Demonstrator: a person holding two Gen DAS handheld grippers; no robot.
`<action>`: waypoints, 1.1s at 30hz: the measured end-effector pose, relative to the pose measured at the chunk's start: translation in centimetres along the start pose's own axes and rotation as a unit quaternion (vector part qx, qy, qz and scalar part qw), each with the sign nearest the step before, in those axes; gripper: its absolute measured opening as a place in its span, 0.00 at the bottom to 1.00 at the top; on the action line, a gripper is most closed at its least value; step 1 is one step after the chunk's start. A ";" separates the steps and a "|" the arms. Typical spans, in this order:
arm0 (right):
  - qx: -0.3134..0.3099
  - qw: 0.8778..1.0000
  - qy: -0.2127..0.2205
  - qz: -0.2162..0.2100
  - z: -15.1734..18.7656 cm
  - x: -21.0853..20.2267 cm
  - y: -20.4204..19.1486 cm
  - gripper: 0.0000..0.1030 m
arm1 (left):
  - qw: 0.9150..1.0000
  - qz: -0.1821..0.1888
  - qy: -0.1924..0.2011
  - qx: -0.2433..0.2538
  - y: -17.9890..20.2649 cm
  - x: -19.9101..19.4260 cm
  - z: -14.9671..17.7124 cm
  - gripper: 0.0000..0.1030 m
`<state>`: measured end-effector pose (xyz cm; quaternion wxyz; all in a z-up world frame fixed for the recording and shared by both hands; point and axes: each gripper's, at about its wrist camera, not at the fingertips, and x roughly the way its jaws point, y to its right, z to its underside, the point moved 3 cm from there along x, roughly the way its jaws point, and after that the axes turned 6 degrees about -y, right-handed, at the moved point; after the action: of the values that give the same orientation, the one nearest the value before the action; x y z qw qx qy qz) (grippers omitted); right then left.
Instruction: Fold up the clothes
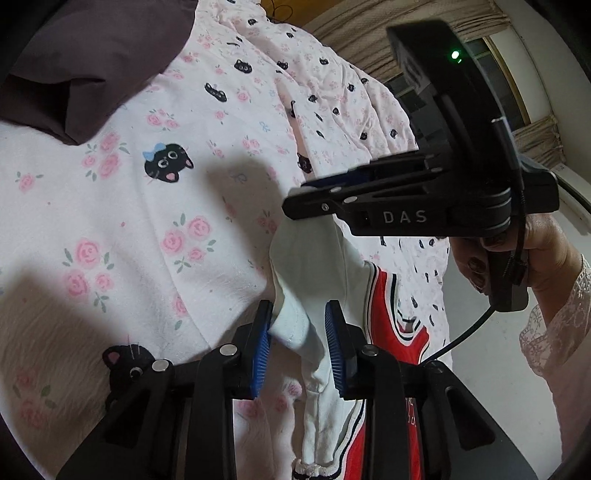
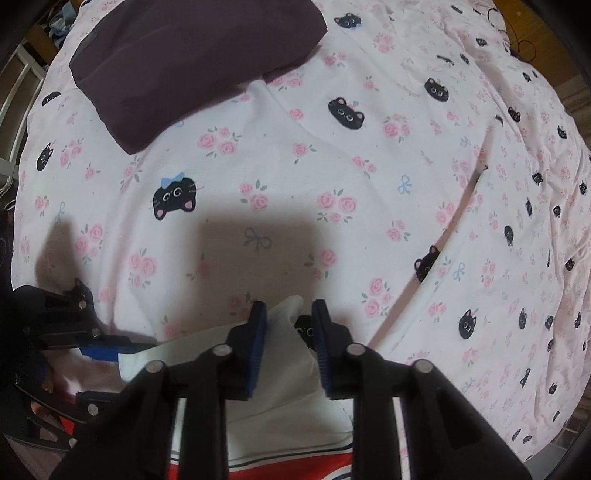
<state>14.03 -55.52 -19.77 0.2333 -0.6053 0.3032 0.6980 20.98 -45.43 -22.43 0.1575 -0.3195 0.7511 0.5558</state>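
Holding the white garment [image 1: 314, 280] aloft over the bed, we note a red jersey-style panel [image 1: 391, 321] with black-and-white trim on the same item or layered with it; we cannot tell which.

Left gripper [image 1: 299, 343]: jaws part-way open, blue pads [image 1: 260, 354] either side of a white fold. The left pad touches cloth; the right pad seems clear of it, so we cannot say whether the grip is firm.

Right gripper [image 1: 314, 203]: in the left wrist view its jaws look nearly together on the top edge of the white cloth, which hangs from it. In the right wrist view its pads [image 2: 258, 343] stand apart with a white corner [image 2: 288, 314] between them, so how much bite it has is unclear.

Handling judgement: light, soft knit, drapes and bunches freely, no stiffness, liable to slip from a shallow pinch. Best held at hems, shoulder seams or the ribbed cuff [image 1: 314, 469], where the cloth is doubled.

Surface: bed sheet [image 2: 332, 184] in pale pink with roses, bows and black cat faces; soft, slightly rumpled, so it gives under pressure. A dark maroon folded item [image 2: 184, 66] lies at the far side.

Room: beige curtains [image 1: 406, 26] and a window at upper right of the left wrist view; a hand [image 1: 517, 258] in a lace sleeve grips the right tool.
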 end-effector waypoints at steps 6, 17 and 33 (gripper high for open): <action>-0.001 1.000 0.021 -0.012 1.3 -1.7 0.9 0.05 | 0.999 -0.019 0.027 0.025 0.9 -1.4 -0.4 0.05; 0.050 0.991 0.108 -0.064 5.4 -7.4 2.4 0.05 | 0.999 -0.013 0.019 0.049 2.4 -1.5 0.2 0.02; 0.082 0.978 0.156 -0.113 15.7 -9.4 3.2 0.05 | 0.976 -0.026 -0.011 0.218 10.1 -0.7 4.4 0.02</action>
<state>2.26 -46.27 -8.78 0.3093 -0.7156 0.3217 0.5373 14.34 -39.34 -16.01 0.2462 -0.2911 0.8435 0.3783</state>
